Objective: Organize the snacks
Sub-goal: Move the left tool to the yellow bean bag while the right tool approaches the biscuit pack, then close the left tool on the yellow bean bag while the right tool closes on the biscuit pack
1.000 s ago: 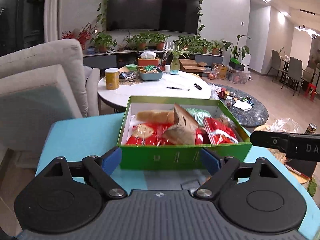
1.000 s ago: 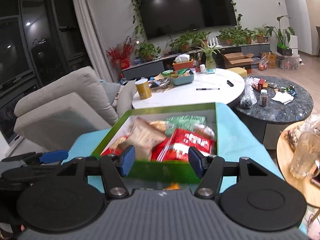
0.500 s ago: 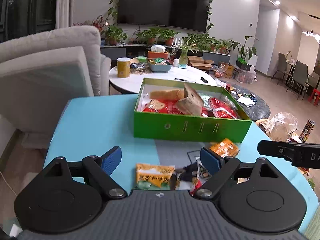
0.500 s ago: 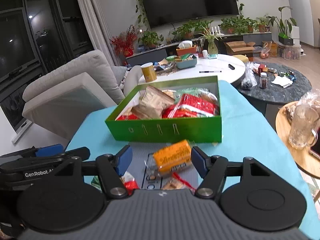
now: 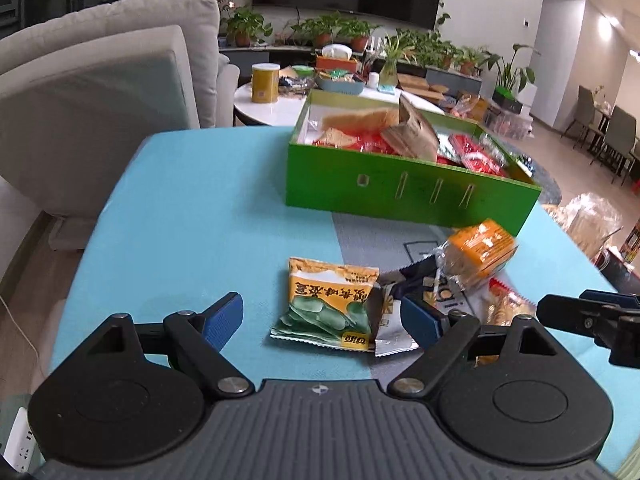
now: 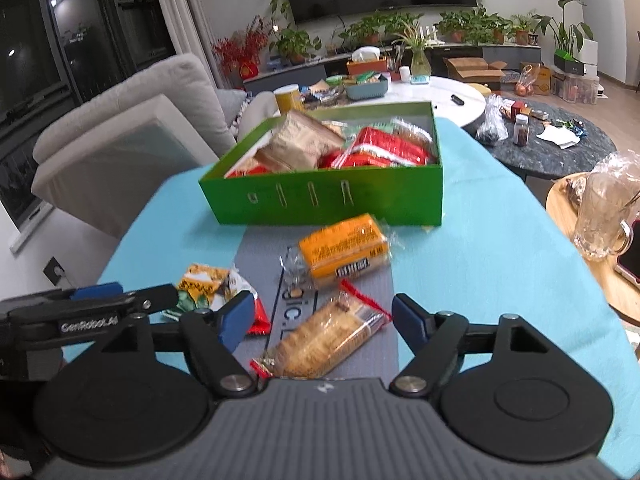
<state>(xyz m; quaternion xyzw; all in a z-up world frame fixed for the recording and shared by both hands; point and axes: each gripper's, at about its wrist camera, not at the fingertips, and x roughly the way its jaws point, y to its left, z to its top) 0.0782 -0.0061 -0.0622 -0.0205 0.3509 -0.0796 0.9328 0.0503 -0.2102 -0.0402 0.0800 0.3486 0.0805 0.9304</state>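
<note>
**Both grippers drop from box to loose snacks**

A second ago both views were filled by the green box (image 6: 320,200); now the loose packets fill the foreground, so the next pick is likely starting. Left gripper (image 5: 322,318) jaws spread, empty, over the yellow-green packet (image 5: 328,304). Right gripper (image 6: 323,318) jaws spread, straddling the cracker pack (image 6: 324,338) without touching it, probably. Its long axis runs diagonally, near-left to far-right, on the grey mat (image 6: 260,248).

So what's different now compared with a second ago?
Both tongs have tipped down and pulled back from the green box toward the loose packets: left tongs over the yellow-green packet, right tongs over the cracker packet. Nothing grabbed; box and snacks stayed put.
</note>
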